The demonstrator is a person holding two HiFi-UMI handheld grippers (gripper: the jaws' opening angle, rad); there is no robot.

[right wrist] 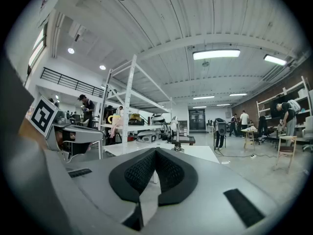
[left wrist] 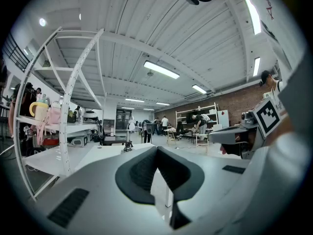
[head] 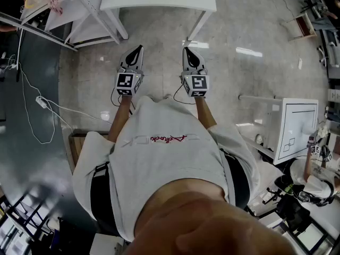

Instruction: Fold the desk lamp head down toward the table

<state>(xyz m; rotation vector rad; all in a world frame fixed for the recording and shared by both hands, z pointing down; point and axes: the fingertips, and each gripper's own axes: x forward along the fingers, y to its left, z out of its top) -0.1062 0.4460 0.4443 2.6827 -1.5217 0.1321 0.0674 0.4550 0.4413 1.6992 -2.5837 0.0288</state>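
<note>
A small desk lamp (left wrist: 128,143) stands upright on the far part of a white table (left wrist: 93,156). In the right gripper view the desk lamp (right wrist: 176,133) rises just above my jaws, on the same table (right wrist: 198,153). The head view shows only the table's near edge (head: 159,4); the lamp is out of that frame. My left gripper (head: 139,49) and right gripper (head: 187,50) are held side by side over the floor, short of the table and pointing at it. Both are shut with nothing between the pads, as the left gripper (left wrist: 156,149) and right gripper (right wrist: 156,151) views show.
A white metal shelf rack (head: 79,15) with clutter stands left of the table. A white cable (head: 42,104) trails over the floor at the left. A white cabinet (head: 295,124) stands at the right. Several people work at benches far behind (right wrist: 244,124).
</note>
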